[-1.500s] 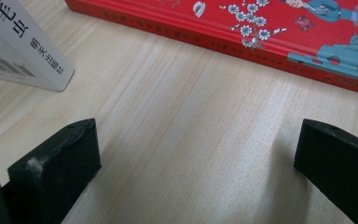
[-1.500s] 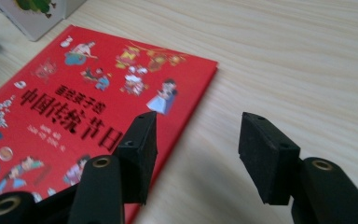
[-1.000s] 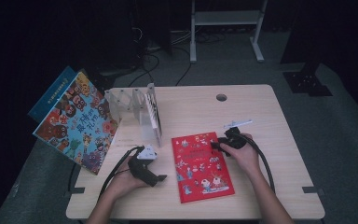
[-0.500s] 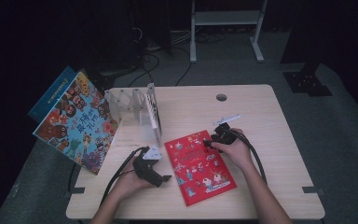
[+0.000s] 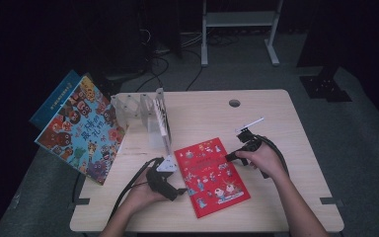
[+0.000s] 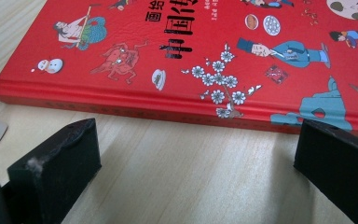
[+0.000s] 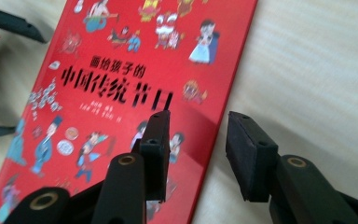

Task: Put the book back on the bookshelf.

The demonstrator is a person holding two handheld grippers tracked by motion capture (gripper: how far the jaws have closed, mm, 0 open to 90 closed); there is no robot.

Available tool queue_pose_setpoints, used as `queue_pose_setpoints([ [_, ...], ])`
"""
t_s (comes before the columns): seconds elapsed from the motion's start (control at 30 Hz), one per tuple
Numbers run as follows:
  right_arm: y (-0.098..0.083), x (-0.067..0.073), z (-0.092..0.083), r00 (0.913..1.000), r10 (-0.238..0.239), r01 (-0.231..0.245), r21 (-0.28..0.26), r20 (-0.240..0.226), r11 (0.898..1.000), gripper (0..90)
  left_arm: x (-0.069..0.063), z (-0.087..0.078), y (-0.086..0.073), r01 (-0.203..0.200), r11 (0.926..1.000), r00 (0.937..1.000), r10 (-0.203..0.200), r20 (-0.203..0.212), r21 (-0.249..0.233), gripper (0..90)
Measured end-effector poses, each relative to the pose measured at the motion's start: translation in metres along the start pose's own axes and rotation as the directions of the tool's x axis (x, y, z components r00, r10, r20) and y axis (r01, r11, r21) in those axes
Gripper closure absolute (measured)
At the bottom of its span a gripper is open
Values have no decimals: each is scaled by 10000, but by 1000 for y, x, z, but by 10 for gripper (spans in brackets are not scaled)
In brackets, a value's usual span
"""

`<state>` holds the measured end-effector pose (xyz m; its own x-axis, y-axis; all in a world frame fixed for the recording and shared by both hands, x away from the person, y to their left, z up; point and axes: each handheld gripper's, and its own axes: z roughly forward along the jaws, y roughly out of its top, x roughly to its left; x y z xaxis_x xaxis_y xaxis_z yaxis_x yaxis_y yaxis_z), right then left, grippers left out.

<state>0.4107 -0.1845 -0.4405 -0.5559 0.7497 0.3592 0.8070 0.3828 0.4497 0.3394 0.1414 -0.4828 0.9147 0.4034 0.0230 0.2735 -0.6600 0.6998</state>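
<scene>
A red picture book (image 5: 211,175) lies flat on the wooden table (image 5: 276,113), turned a little askew. My left gripper (image 5: 180,190) rests on the table at the book's left edge. Its jaws stand wide open in the left gripper view (image 6: 198,140), facing the book's spine (image 6: 168,109) without touching it. My right gripper (image 5: 229,157) hovers at the book's upper right edge. Its jaws have just been closing and straddle the cover's edge (image 7: 198,121), one jaw over the red cover (image 7: 121,56) and one over the table, with a gap left and no grip.
A clear acrylic book stand (image 5: 143,116) stands at the back left. A colourful picture book (image 5: 81,131) leans beyond the table's left edge. A white card (image 5: 167,165) lies by my left gripper, a thin white stick (image 5: 250,123) behind my right one.
The red book has turned slightly, its top swinging left. My right gripper slid left over the cover, then drew back to the book's edge and rose a little. The left gripper stayed put.
</scene>
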Motion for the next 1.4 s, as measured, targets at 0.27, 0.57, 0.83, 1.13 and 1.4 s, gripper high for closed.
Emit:
queue_pose_setpoints([
  [0.27, 2, -1, 5, 9998, 130, -116, 743, -177, 9972, 629, -2, 2, 2, -47, 10000, 10000, 47, 49, -6, 0],
  [0.57, 5, -5, 15, 9985, 418, -365, 1374, -358, 9898, 637, -1, 3, 3, -110, 9999, 9998, 110, 136, -5, 0],
  [0.83, 7, -10, 16, 9957, 571, -462, 1416, -734, 9888, 652, 0, 4, 3, -164, 9998, 9996, 165, 221, -56, 0],
  [1.13, 11, -12, -7, 9798, 771, -656, 675, -1845, 9956, 692, 0, 4, 3, -215, 9998, 9994, 217, 278, -48, 0],
  [1.4, 24, 18, -21, 9664, -36, 292, 958, -2568, 9950, 662, 0, 4, 3, -237, 9997, 9994, 238, 260, -61, 0],
])
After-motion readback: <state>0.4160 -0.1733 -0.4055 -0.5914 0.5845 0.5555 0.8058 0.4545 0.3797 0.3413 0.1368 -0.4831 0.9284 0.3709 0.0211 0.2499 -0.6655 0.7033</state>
